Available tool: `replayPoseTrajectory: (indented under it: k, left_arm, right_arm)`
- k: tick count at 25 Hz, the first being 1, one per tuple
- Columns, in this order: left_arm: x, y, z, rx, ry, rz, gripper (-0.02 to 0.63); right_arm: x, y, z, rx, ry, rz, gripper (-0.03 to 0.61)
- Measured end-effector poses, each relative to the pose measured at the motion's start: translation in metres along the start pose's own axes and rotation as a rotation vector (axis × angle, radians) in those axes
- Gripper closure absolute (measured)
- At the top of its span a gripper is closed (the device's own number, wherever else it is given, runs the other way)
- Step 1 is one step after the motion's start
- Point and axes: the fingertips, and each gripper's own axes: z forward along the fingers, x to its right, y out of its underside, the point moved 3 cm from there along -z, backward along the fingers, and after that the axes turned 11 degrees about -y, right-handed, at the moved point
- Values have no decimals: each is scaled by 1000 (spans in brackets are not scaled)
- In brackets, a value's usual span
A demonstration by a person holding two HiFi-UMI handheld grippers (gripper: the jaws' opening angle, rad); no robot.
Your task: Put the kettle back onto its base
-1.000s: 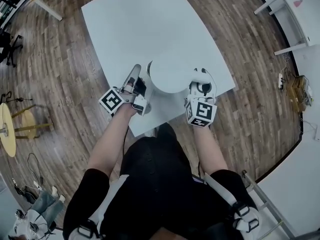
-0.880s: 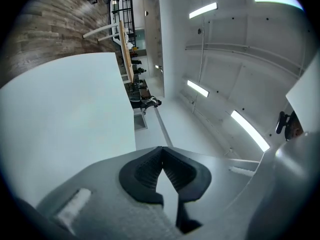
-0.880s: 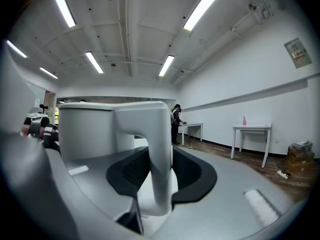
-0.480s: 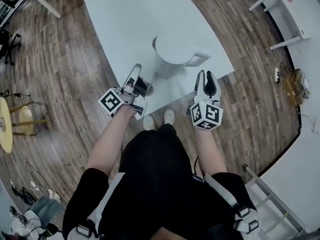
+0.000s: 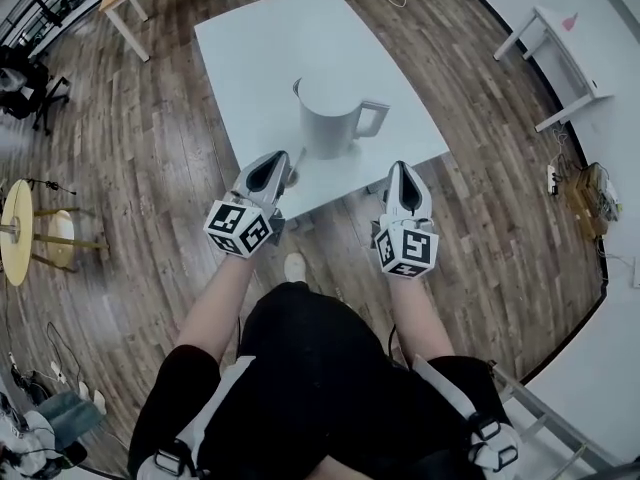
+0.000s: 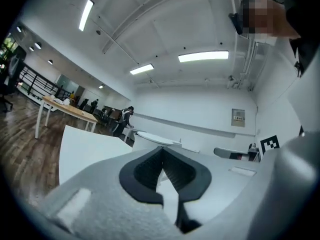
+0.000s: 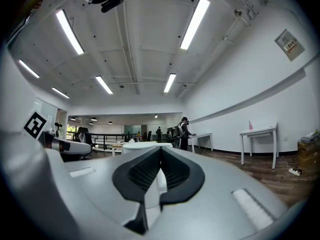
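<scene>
Both the left tool [image 5: 279, 165] and right tool [image 5: 403, 171] hang shut and empty beside the surface [image 5: 250, 48], seemingly because the kettle [image 5: 328, 118] stands there unaided.

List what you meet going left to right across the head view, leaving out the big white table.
yellow table → left tongs → kettle → right tongs → side table
</scene>
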Motion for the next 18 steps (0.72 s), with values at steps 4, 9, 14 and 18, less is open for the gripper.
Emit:
replayPoseTrajectory:
  k: [4,9,14,18]
  left_arm:
    - [45,15,-26,11,-50,78,615]
    - [106,30,-55,16,-37,128,615]
    - [130,30,-85,47,-59,80,615]
    - [136,47,-113,33,-83,37,615]
  right_arm:
    - [4,-11,-44,4,-42,-55,574]
    - [0,-22,-90,21,-107,-76,574]
    - [-5,-32,-121,32,-175,-70,575]
    - [-14,-32,-145,34,-197,-37,575]
